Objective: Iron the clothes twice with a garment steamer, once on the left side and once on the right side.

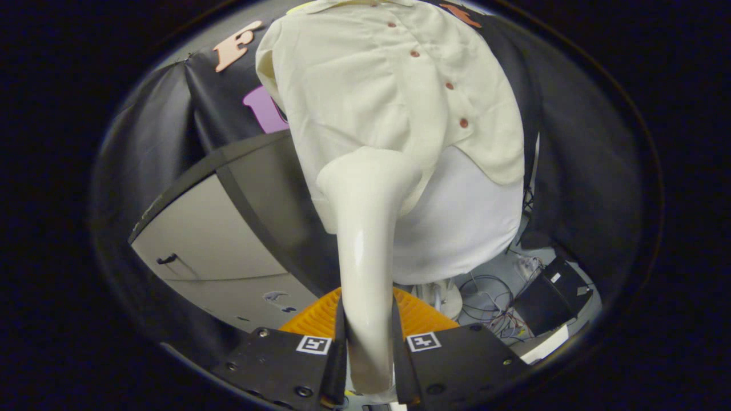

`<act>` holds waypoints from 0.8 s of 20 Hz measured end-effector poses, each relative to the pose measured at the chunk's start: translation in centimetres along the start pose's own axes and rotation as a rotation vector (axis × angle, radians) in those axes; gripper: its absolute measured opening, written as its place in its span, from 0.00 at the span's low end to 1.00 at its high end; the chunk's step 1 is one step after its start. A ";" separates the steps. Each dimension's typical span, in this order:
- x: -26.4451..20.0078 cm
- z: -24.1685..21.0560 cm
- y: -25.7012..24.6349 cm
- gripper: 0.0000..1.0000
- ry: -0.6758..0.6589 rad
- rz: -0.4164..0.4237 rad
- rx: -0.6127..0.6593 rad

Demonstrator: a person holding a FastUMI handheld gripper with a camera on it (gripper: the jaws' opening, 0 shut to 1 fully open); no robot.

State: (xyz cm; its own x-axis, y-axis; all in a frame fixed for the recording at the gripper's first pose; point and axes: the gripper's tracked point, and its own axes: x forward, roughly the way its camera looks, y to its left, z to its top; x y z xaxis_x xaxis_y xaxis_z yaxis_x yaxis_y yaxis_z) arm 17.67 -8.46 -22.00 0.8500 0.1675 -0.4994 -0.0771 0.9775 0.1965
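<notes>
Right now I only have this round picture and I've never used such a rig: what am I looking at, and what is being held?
The camera rides on a hand-held tool and looks forward along its two fingers. They are closed on the handle of a cream garment steamer; its wide head meets the lower front of a cream shirt with reddish buttons, worn on a white dress form. An orange ribbed object sits behind the fingers, with a pale cabinet and loose cables nearby.
</notes>
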 end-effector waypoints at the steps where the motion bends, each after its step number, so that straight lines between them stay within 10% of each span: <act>1: -0.7 1.8 -0.2 0.34 -0.018 0.004 -0.010; 16: -9.1 30.0 -9.2 0.31 -0.270 -0.064 -0.108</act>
State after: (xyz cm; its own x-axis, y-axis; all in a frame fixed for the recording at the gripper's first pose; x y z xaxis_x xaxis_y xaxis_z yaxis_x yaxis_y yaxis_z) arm 26.26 -22.84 6.03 0.9617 0.0786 -0.2625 -0.0613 0.9954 0.0733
